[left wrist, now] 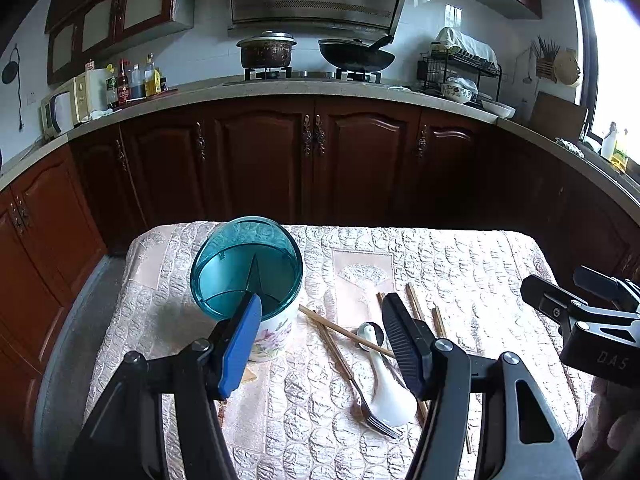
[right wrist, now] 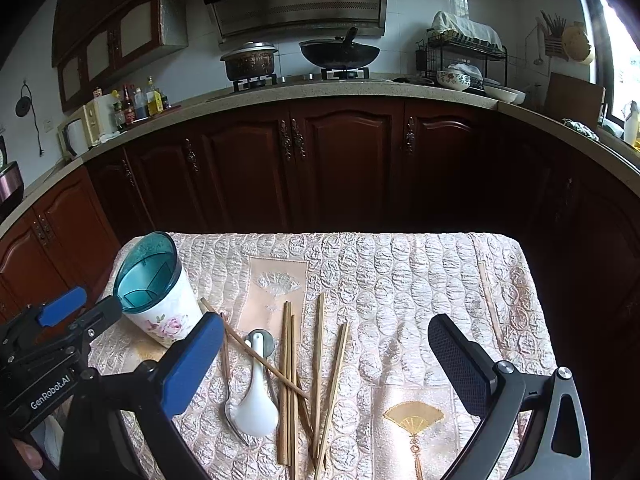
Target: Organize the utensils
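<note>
One holder: a round utensil holder (right wrist: 160, 300) stands upright on the quilted tablecloth (right wrist: 400, 280), at its left end; white glazed body with a pink flower print, translucent teal plastic rim and dividers inside.
Left gripper (left wrist: 320, 320): black frame, one smooth blue pad and one ribbed black pad; fingers spread apart, grasping nothing; it hovers with the blue pad in front of the holder's rim.
One fork (left wrist: 360, 396): thin metal, right of the holder, lying flat beside the spoon, tines toward the camera.
One spoon (right wrist: 256, 396): white ceramic soup spoon, smooth and glossy, right of the holder, bowl toward the camera.
One small disc (right wrist: 260, 340): grey, round, under the spoon's handle tip; material unclear.
Chopsticks (right wrist: 288, 380): about seven slim wooden sticks, right of the holder; one lies slantwise across the spoon, the others run roughly parallel.
Right gripper (right wrist: 326, 360): same build; fingers released wide, empty, hovering above the chopsticks, well right of the holder.
</note>
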{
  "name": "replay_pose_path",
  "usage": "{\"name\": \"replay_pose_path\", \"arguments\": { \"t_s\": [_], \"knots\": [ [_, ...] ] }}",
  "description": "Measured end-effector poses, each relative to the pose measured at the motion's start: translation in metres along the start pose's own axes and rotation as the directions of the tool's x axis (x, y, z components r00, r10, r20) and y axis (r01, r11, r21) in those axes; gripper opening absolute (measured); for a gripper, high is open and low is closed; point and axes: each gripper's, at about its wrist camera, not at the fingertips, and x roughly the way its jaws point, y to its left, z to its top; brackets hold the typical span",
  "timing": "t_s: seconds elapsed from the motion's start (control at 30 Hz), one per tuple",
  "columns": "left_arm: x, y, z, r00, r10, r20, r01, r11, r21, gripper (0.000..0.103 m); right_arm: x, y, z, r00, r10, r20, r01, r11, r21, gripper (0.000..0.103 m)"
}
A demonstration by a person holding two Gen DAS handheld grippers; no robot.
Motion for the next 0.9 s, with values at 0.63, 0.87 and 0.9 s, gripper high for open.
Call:
{"name": "replay_pose_path", "arguments": {
  "t_s": [0.63, 0.87, 0.9],
  "knots": [
    [0.0036, 0.0012, -0.0028, 1.000, -0.003, -0.009, 0.003, 1.000, -0.012, 0.064, 0.0071, -0.0006, -0.0011, 1.000, -0.013, -0.025, 0.013, 1.000, -0.017, 0.103],
    [0.0064, 0.0050, -0.0049, 1.000, -0.003, -0.016, 0.003, 1.000, -0.031, 0.064, 0.0089, -0.0011, -0.0008, 0.999, 0.011, -0.038, -0.011, 1.000, 0.007, 0.103],
    [0.0068, 0.0056, -0.0051, 1.000, -0.004, -0.018, 0.003, 0.999, -0.035, 0.064, 0.0091, -0.0009, -0.0011, 0.999, 0.012, -0.036, -0.012, 1.000, 0.007, 0.103]
  ]
}}
